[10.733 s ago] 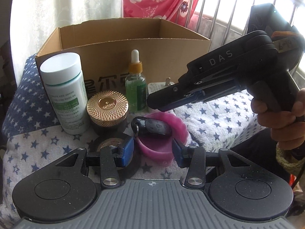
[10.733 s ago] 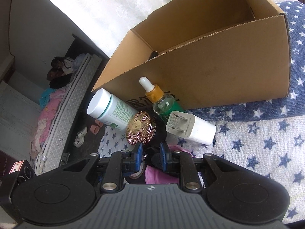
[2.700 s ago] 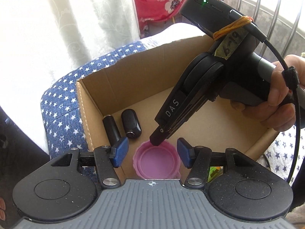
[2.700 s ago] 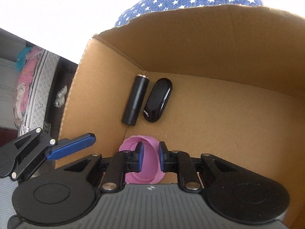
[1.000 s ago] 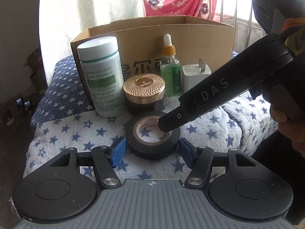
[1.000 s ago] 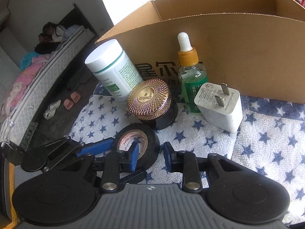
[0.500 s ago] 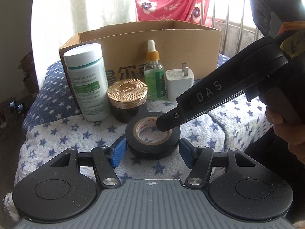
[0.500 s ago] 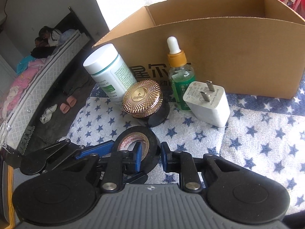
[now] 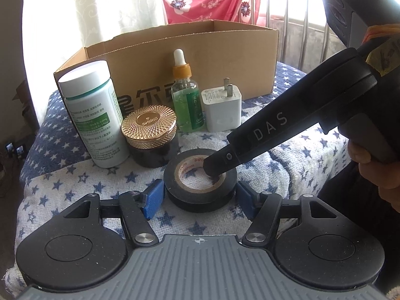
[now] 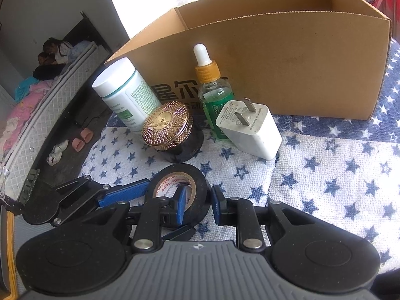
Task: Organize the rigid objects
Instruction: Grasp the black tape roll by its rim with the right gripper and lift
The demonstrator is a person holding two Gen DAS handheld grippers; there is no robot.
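A black roll of tape (image 9: 200, 180) lies flat on the star-patterned cloth; it also shows in the right wrist view (image 10: 178, 187). My left gripper (image 9: 200, 196) is open, with one blue pad on either side of the roll and a small gap at each. My right gripper (image 10: 198, 200) straddles the roll's near wall, one finger inside the hole and one outside, closed on it. Behind stand a white pill bottle (image 9: 92, 115), a gold-lidded jar (image 9: 149, 130), a green dropper bottle (image 9: 186, 95) and a white charger plug (image 9: 221, 111).
An open cardboard box (image 9: 190, 57) stands behind the row of objects, on the same cloth-covered surface (image 9: 287, 170). The surface drops off at the left to a floor with slippers (image 10: 81, 138) and a mattress.
The pink lid was put in the box earlier. Over the last second both grippers came down around the tape roll and my right gripper's fingers closed on its wall.
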